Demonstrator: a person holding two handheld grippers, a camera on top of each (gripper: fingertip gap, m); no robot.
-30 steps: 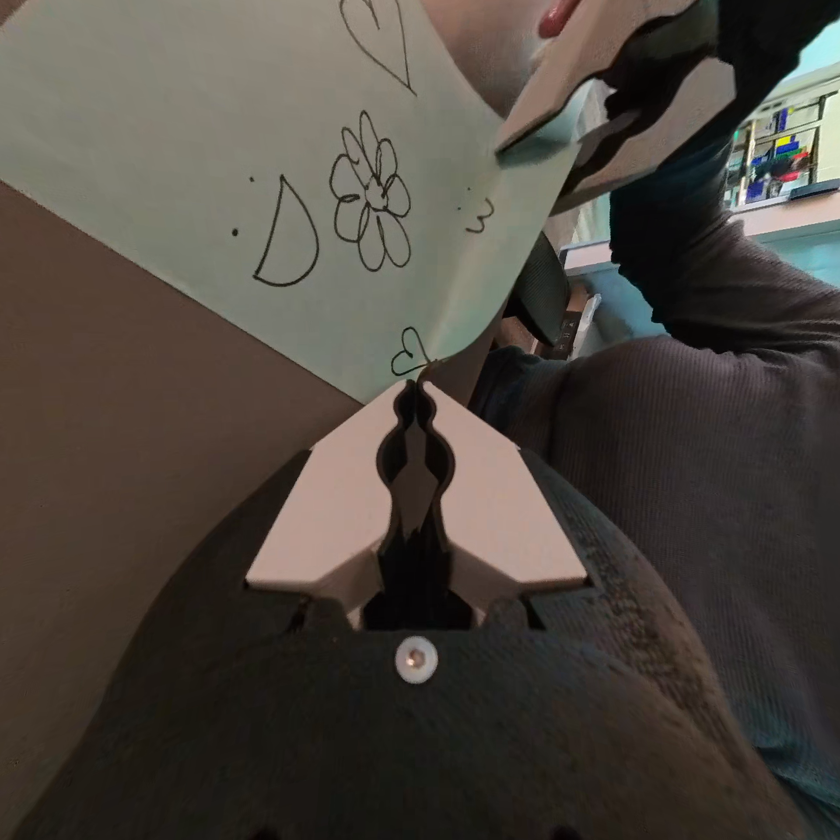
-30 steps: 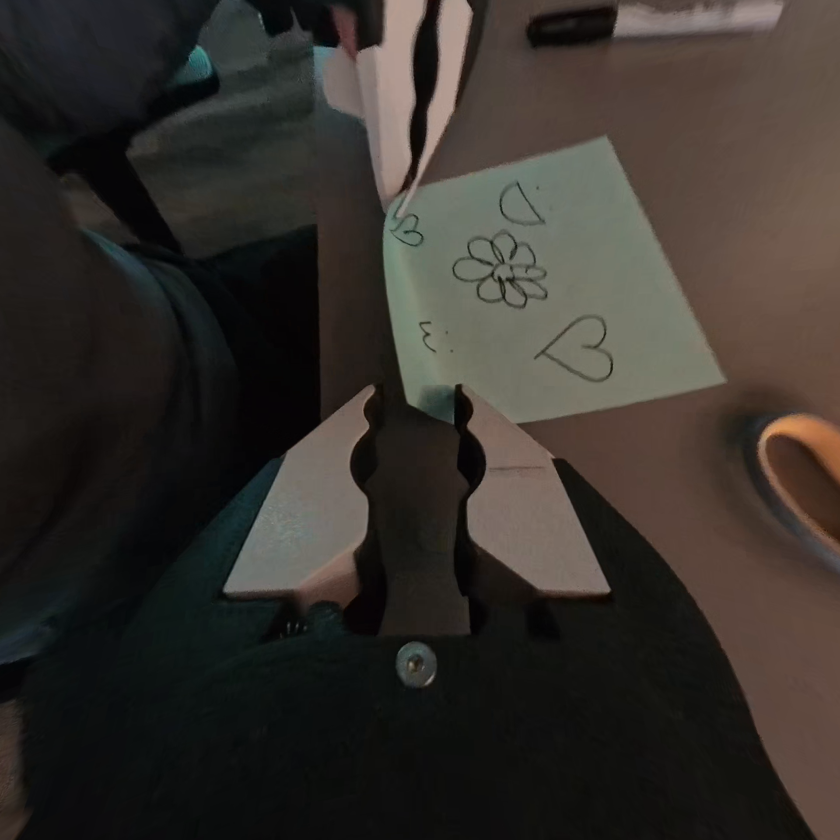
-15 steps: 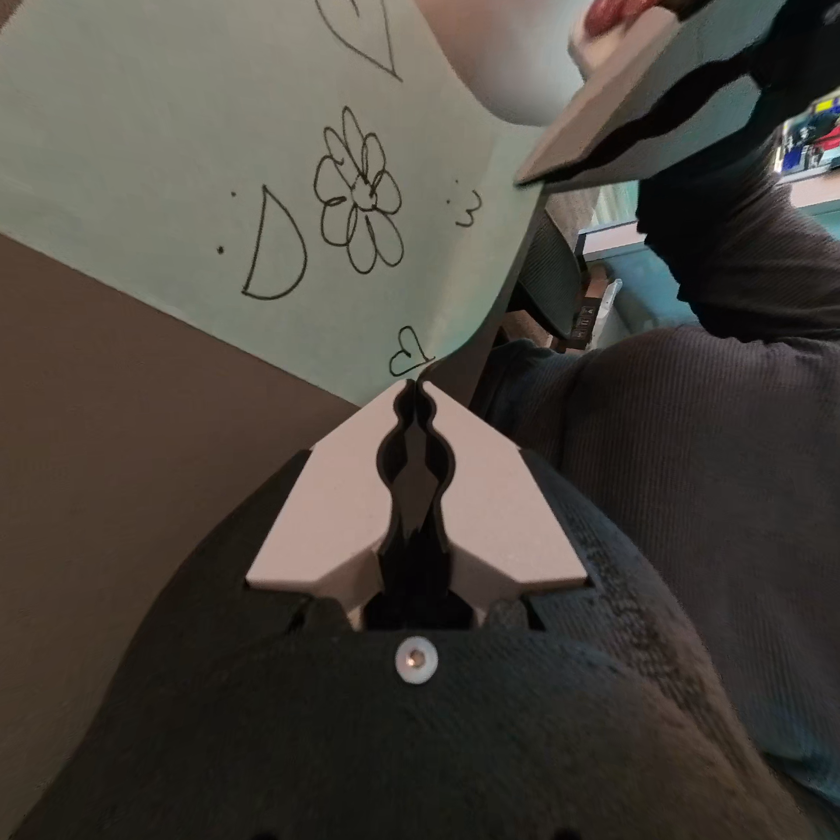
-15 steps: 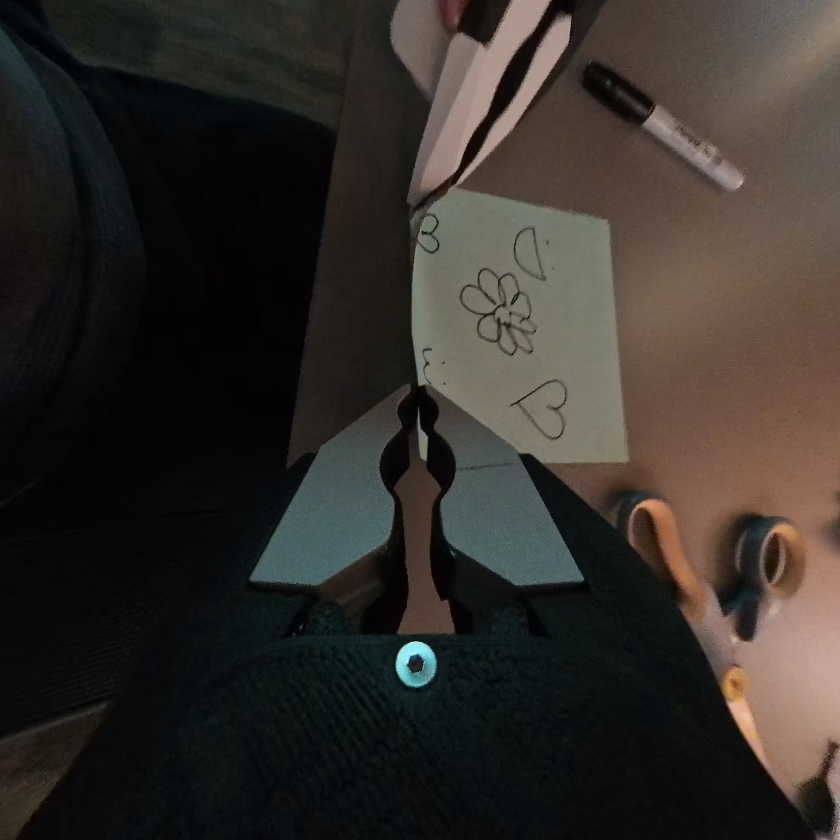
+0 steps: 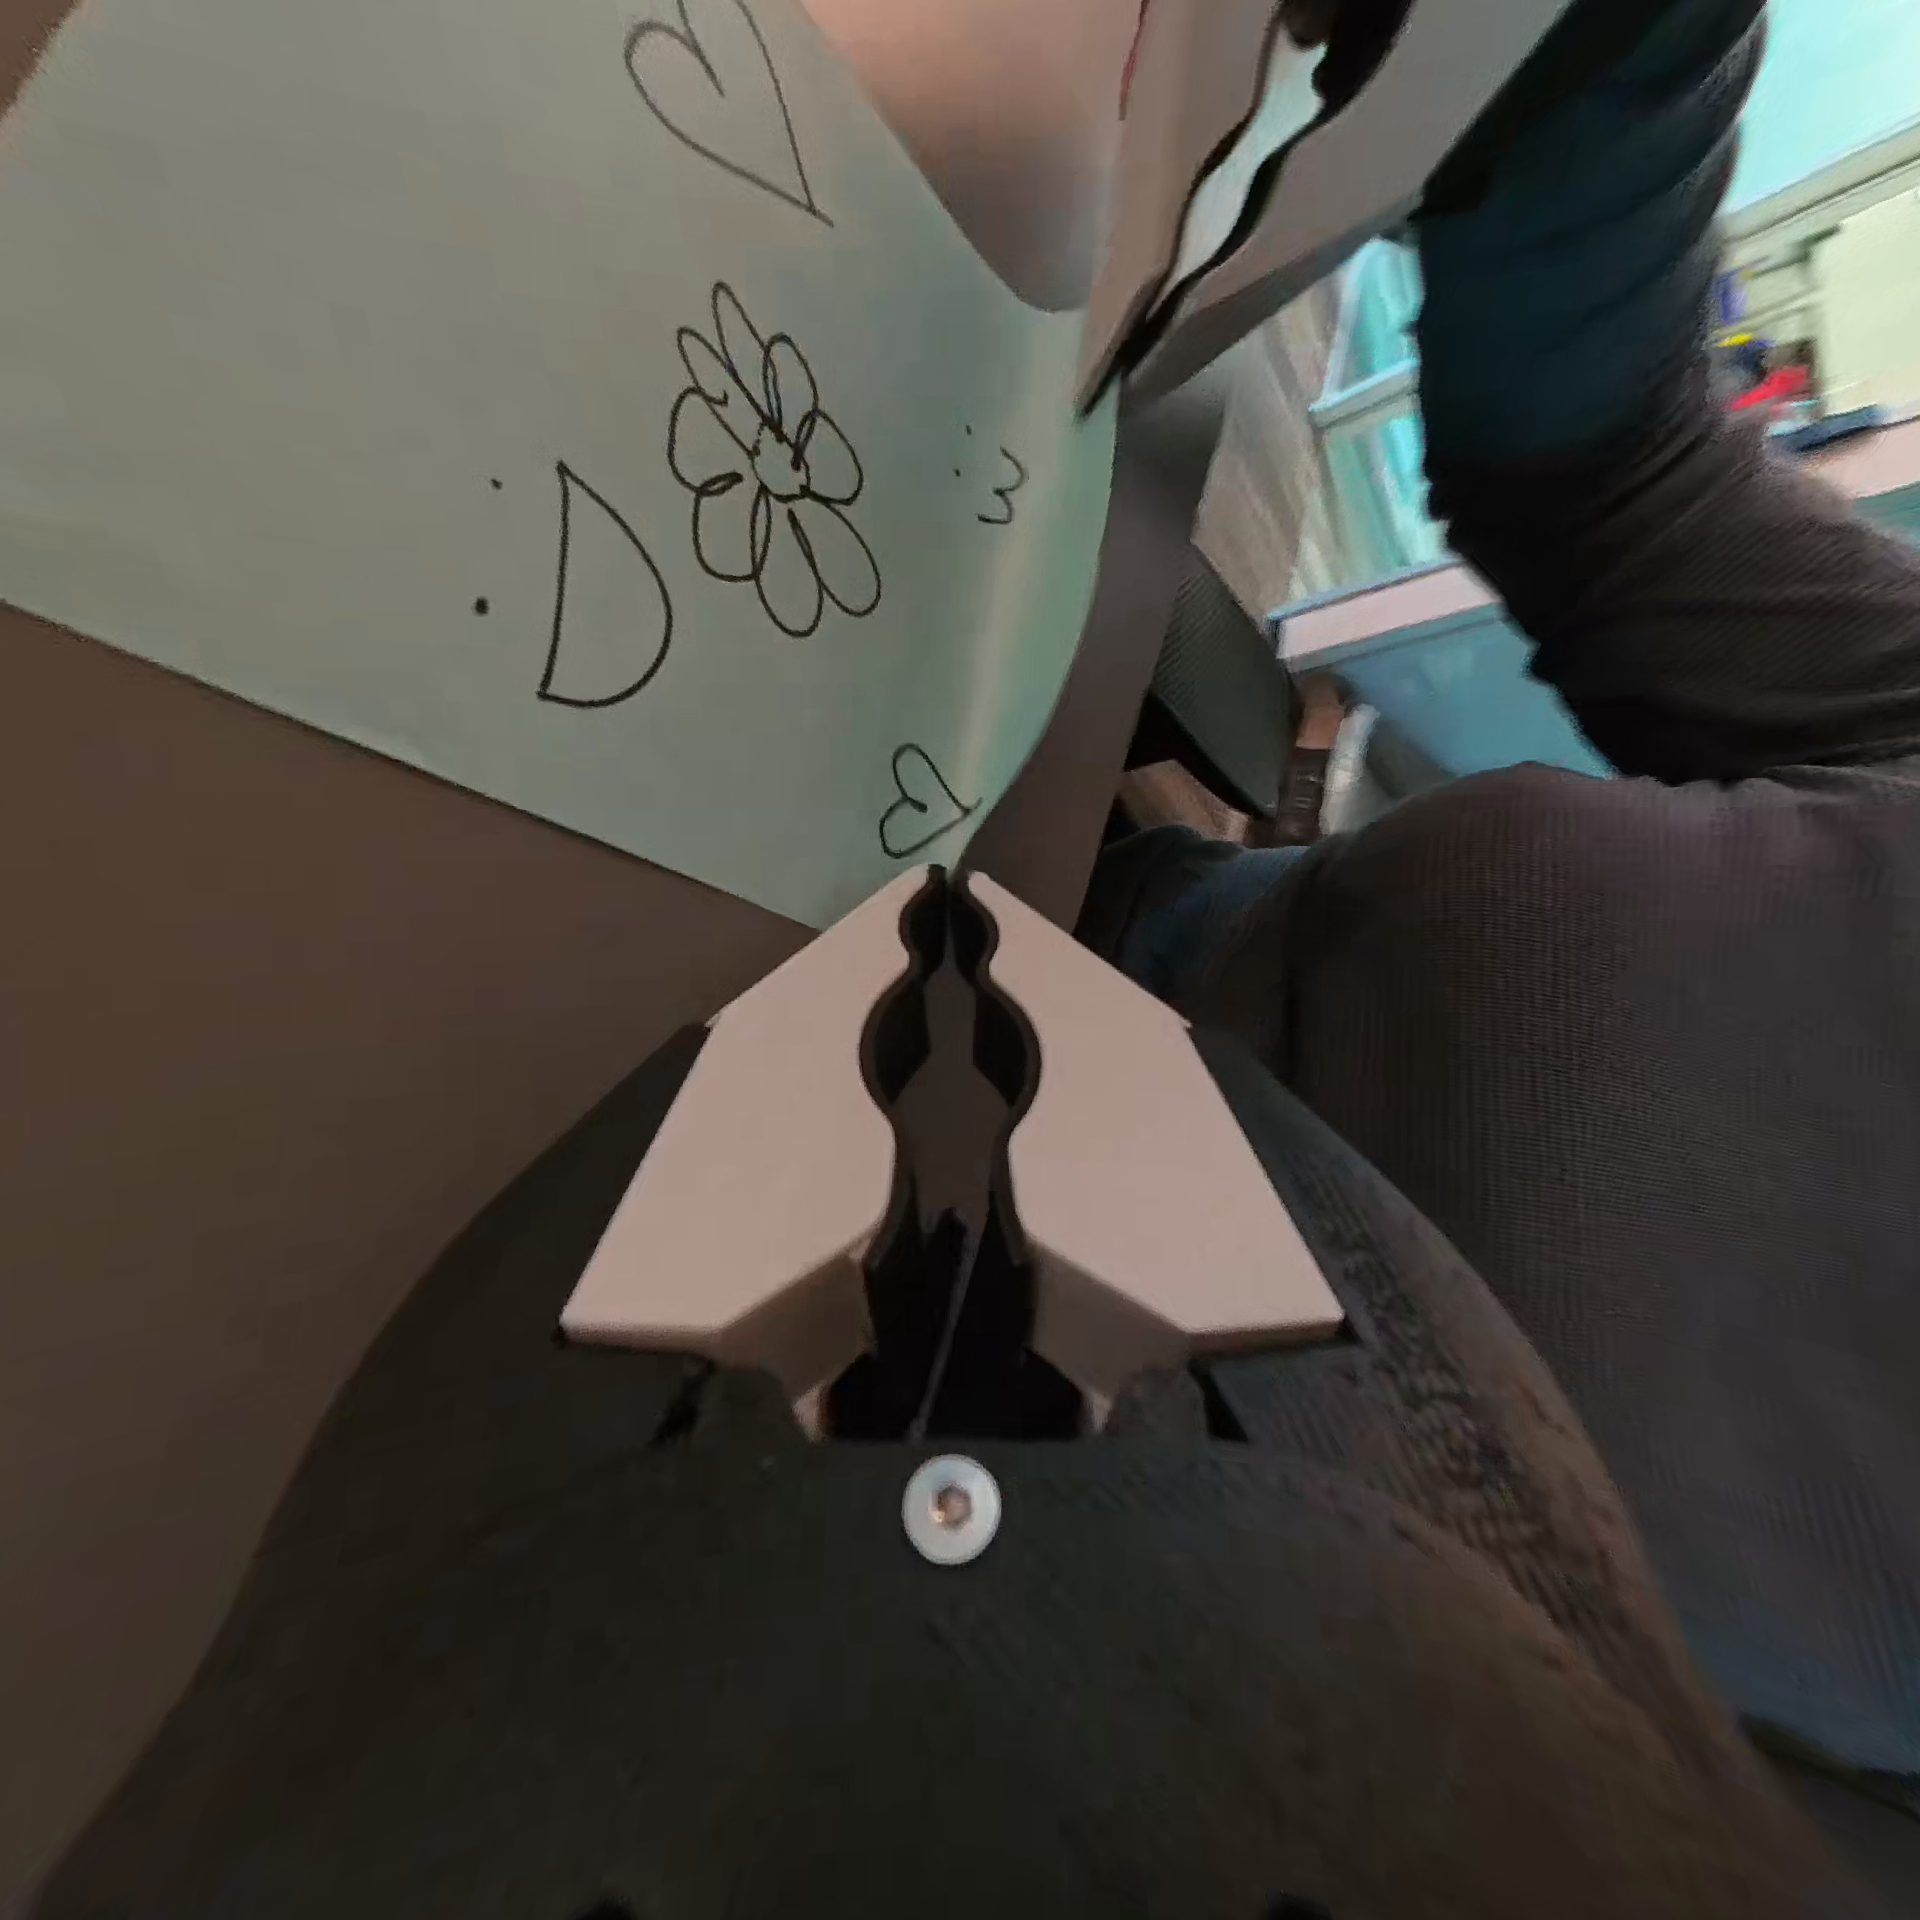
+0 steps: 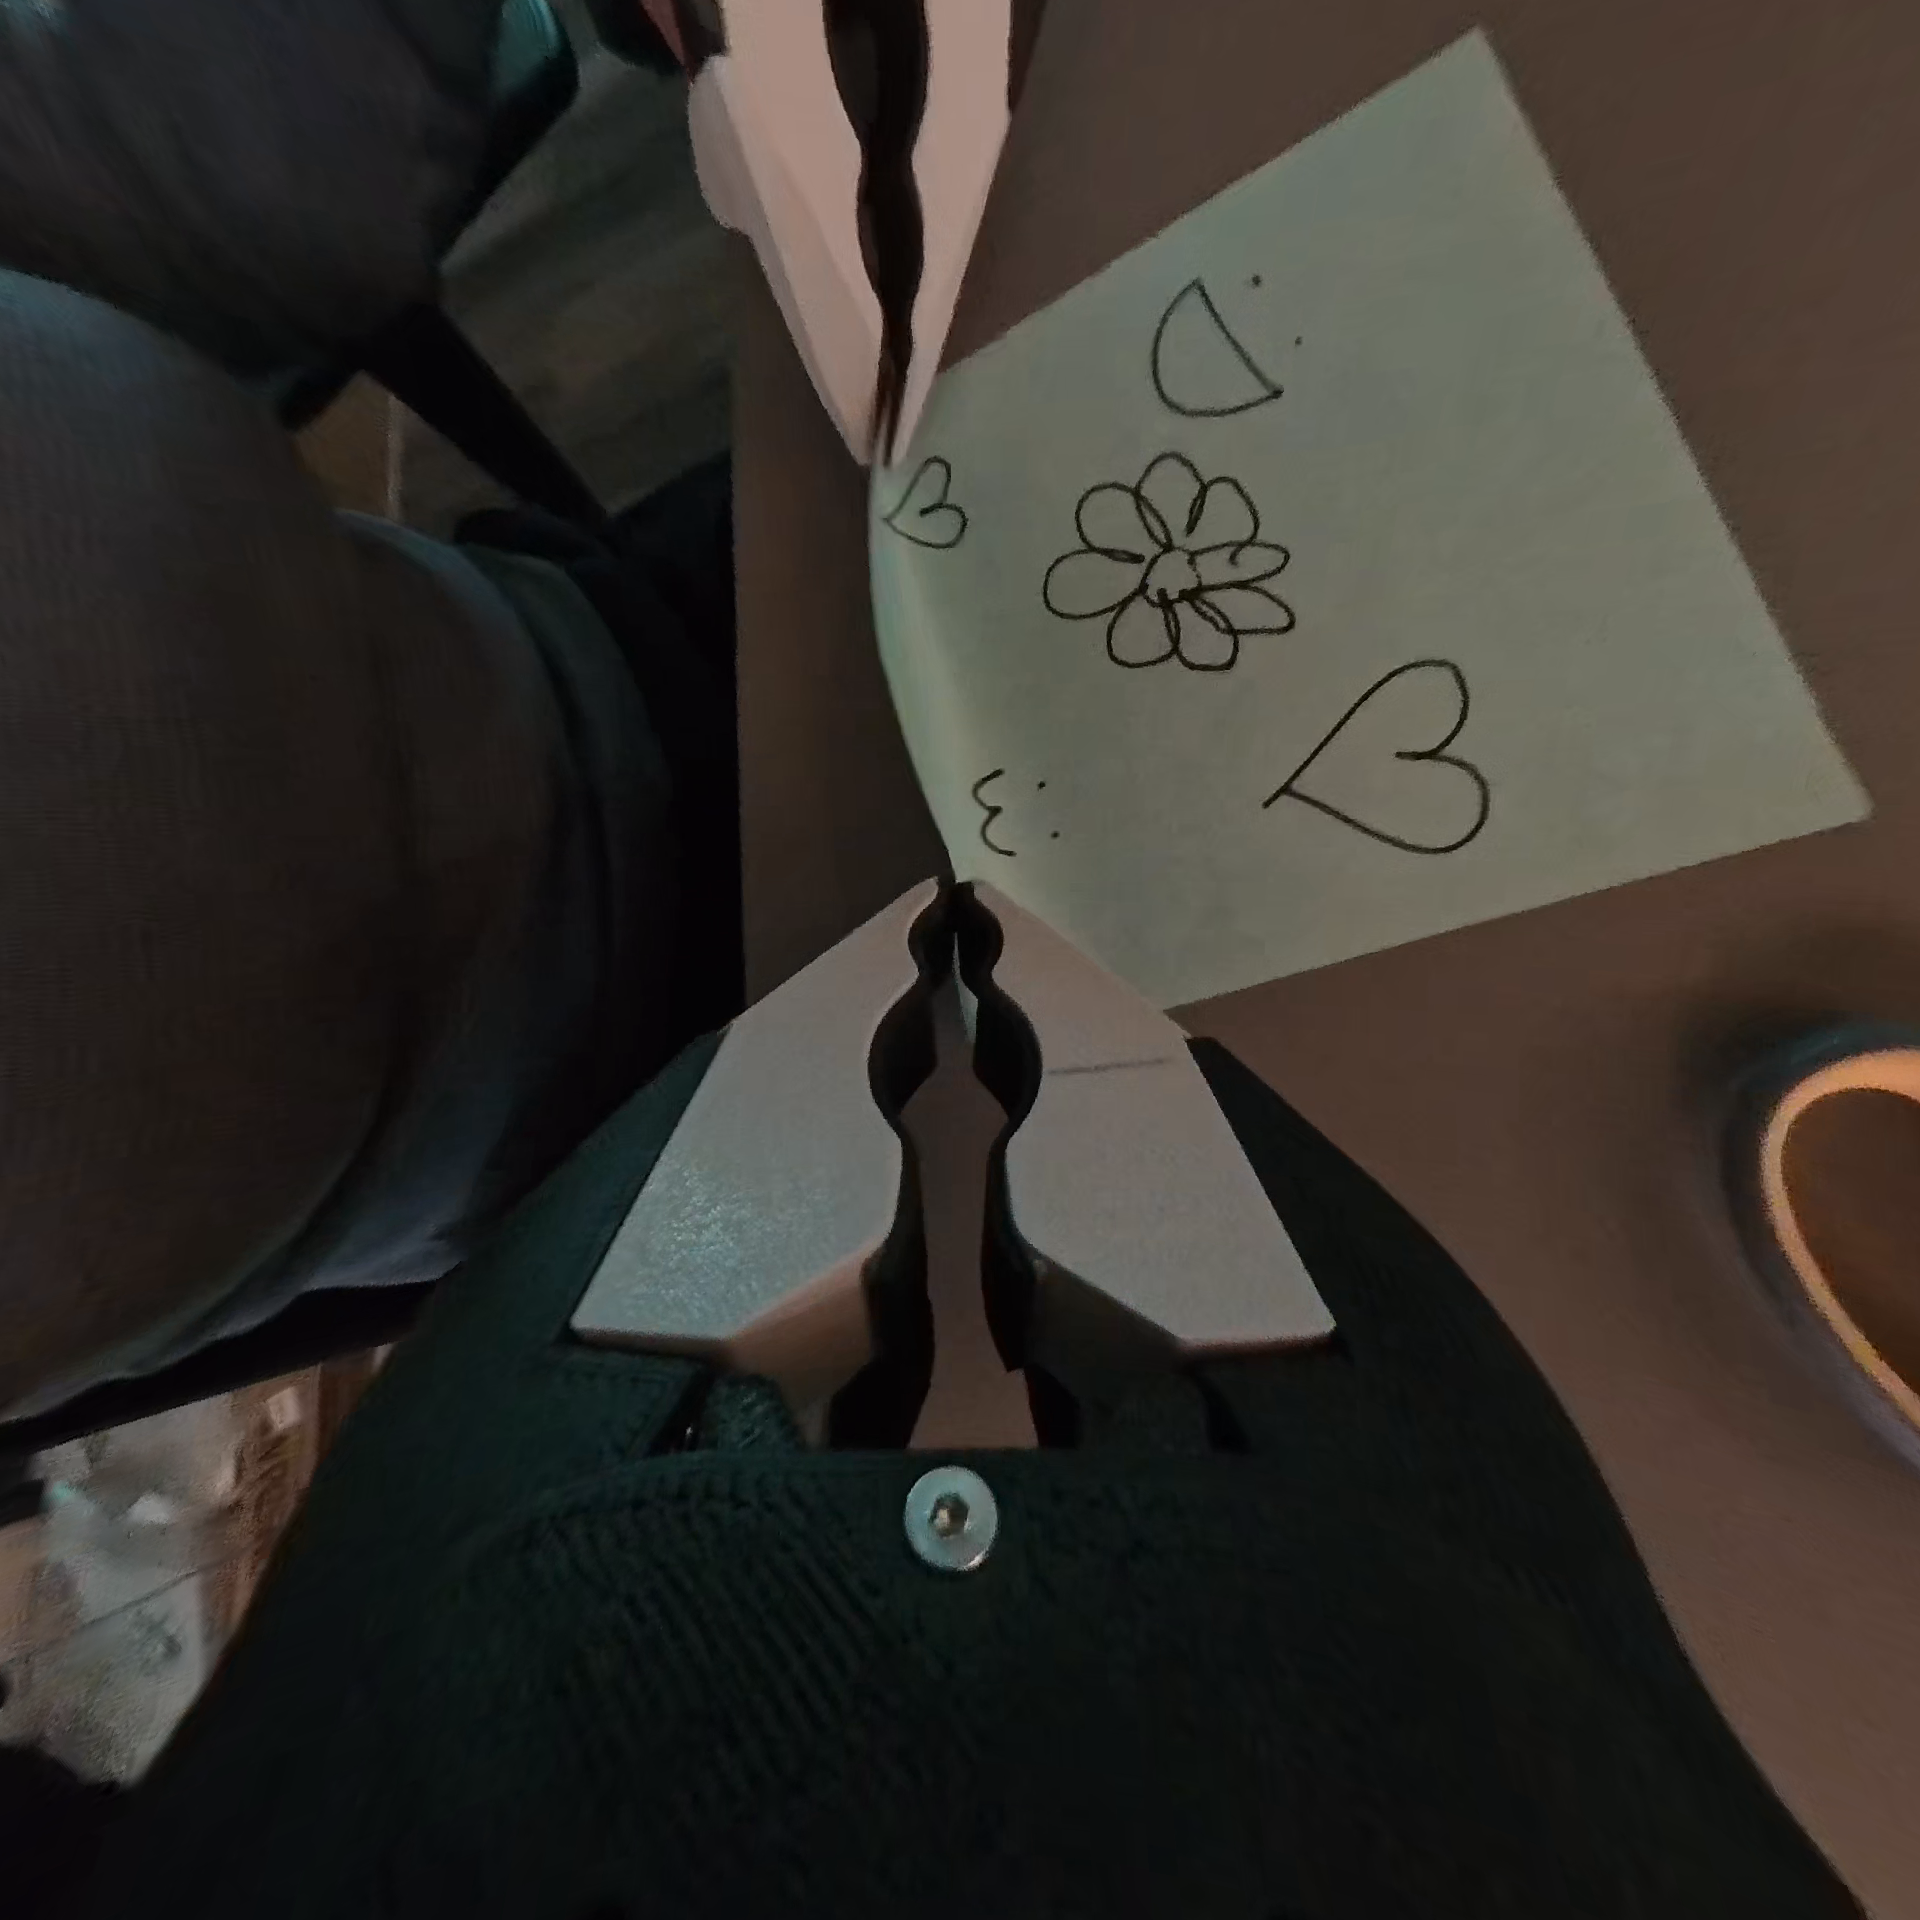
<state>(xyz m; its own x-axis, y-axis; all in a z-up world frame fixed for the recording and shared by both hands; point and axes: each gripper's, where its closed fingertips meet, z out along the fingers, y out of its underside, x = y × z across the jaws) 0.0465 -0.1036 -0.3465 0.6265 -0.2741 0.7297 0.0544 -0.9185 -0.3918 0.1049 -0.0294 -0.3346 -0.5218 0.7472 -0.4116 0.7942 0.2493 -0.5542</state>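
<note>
A pale green paper sheet (image 6: 1403, 499) with black doodles of hearts and a flower lies partly on the brown table (image 6: 1455, 1143). Its near edge is lifted and bowed off the table edge. My right gripper (image 6: 954, 891) is shut on one near corner of the sheet. My left gripper (image 5: 948, 881) is shut on the other near corner, by the small heart. In the right wrist view the left gripper (image 6: 891, 426) pinches that far corner. In the left wrist view the sheet (image 5: 416, 416) curves up to the right gripper (image 5: 1117, 364).
An orange and blue scissor handle (image 6: 1829, 1226) lies on the table at the right. A person's dark sleeve and body (image 6: 260, 779) fill the space beside the table edge (image 6: 758, 727). Shelves and a blue surface (image 5: 1455, 665) show behind.
The right gripper was open at the sheet's corner a second ago and has shut on it. The left gripper stayed shut on its corner. The held edge has lifted and bowed.
</note>
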